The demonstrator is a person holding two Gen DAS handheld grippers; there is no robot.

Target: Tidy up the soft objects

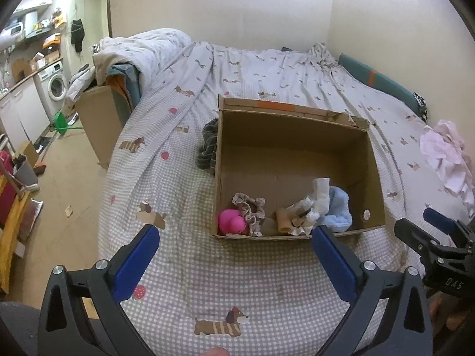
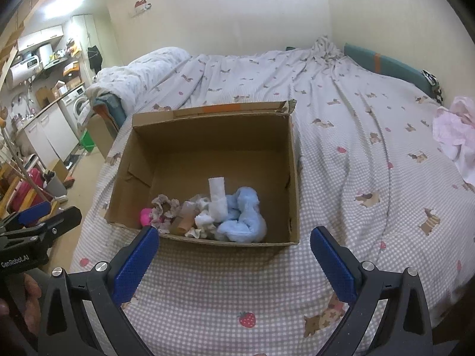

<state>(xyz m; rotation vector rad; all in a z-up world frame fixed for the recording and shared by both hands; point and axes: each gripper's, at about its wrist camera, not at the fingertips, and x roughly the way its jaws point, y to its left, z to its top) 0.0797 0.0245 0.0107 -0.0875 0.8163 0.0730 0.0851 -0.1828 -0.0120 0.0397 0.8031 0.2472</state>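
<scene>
A checked dog-print bedspread (image 2: 225,290) carries the cardboard box (image 2: 294,178), where the blue cloth (image 2: 245,216) and pink toy (image 1: 231,222) huddle against its near wall, likely dropped from this side. Left gripper (image 1: 234,252) and right gripper (image 2: 233,249) hover before it, jaws spread and empty, while a pink garment (image 1: 448,157) and a dark striped cloth (image 1: 209,145) lie outside the box.

The far half of the cardboard box (image 2: 207,124) floor is left bare, and entry from above is unobstructed. The near wall is crowded by the blue cloth (image 2: 243,216), white roll (image 2: 216,195) and scrunchie (image 2: 164,207). A dark garment (image 1: 209,145), possibly touching, is pressed beside the box's left wall.
</scene>
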